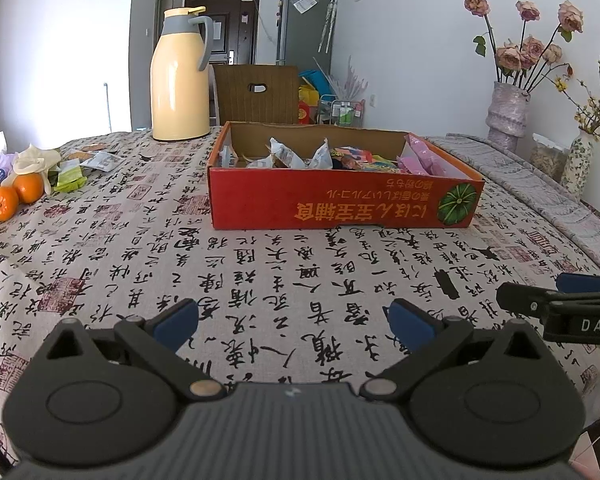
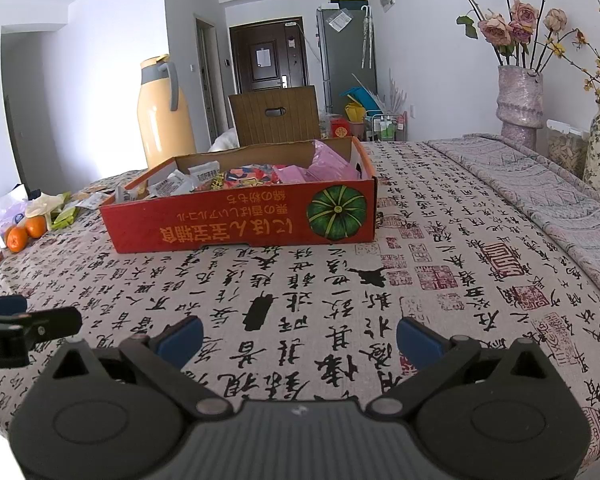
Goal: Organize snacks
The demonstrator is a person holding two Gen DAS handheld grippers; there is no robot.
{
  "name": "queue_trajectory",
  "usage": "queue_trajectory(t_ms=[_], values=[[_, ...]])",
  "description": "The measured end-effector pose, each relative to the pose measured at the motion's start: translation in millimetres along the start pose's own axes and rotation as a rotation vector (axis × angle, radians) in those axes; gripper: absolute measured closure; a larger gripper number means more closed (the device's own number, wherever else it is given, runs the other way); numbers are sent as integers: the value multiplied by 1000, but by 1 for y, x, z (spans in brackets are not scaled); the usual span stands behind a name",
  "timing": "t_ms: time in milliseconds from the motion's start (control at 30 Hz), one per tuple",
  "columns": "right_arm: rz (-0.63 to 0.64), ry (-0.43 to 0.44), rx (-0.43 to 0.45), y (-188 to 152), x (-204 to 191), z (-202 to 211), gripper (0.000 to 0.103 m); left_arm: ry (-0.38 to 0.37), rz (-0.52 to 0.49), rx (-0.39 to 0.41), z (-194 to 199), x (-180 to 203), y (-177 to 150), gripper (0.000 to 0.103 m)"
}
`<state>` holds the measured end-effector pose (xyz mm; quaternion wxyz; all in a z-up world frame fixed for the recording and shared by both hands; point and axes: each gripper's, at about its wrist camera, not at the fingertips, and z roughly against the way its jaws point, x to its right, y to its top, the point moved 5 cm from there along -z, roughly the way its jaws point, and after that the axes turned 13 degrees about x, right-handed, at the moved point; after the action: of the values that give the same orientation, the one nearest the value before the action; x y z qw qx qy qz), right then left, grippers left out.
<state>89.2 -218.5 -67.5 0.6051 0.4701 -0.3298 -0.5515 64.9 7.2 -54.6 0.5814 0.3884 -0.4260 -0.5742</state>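
Observation:
A shallow red cardboard box stands on the table, holding several wrapped snacks and pink packets. It also shows in the right wrist view, with its snacks. Loose snack packets lie at the far left by the oranges; they also show in the right wrist view. My left gripper is open and empty, low over the cloth in front of the box. My right gripper is open and empty, beside it on the right.
A cream thermos jug stands behind the box's left end. Oranges and a green packet lie at the far left. Vases with dried roses stand at the right. A folded grey cloth lies along the right side.

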Motion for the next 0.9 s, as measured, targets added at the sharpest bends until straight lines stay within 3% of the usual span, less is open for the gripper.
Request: queue_trajectory(t_ms=[900], values=[[0, -1, 0, 0, 0, 0, 0, -2, -2, 5, 0, 2, 2, 0]])
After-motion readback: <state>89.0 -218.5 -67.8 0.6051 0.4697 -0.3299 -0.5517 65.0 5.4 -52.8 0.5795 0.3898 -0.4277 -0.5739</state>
